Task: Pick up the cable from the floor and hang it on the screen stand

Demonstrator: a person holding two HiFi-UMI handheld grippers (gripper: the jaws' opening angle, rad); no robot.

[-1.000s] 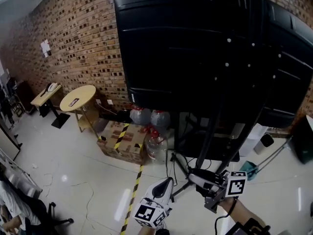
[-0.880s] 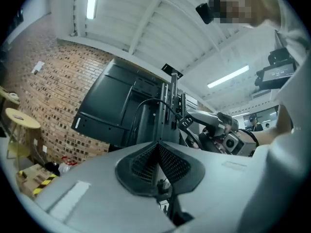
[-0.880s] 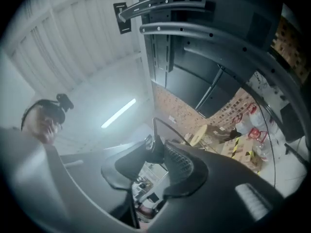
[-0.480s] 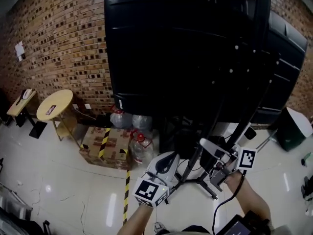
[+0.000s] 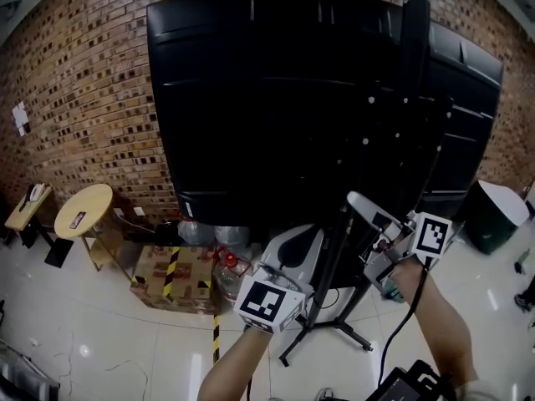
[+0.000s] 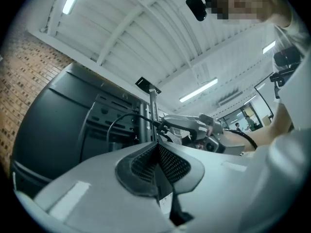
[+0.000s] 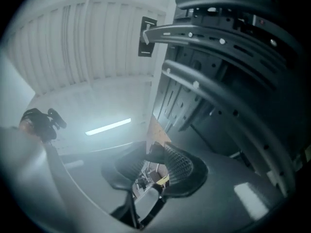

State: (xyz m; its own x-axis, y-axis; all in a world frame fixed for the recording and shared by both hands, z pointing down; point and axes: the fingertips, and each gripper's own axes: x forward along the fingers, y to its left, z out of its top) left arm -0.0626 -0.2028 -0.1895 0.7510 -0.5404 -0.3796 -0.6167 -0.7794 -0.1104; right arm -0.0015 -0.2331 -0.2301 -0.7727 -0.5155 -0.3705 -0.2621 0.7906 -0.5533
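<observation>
The big black screen [image 5: 276,98] hangs on its black stand [image 5: 338,261] in front of the brick wall. My right gripper [image 5: 357,201] is raised beside the stand's post, close behind the screen. A thin black cable [image 6: 121,116] arcs out from its tip, and a dark piece of that cable [image 7: 155,152] sits between its pads. The stand's curved mounting brackets [image 7: 218,38] rise just ahead of it. My left gripper [image 5: 303,234] is lower and to the left, near the post's foot. Its jaws are shut with nothing in them [image 6: 156,152].
A round wooden table [image 5: 82,211] stands at the left wall. A cardboard box with hazard tape [image 5: 171,274] and water bottles [image 5: 226,266] sit under the screen. Yellow-black tape [image 5: 216,341] runs along the floor. A dark bin [image 5: 493,215] stands at the right.
Both grippers have risen from near the floor toward the back of the screen. The view has closed in on the stand and swung to the right.
</observation>
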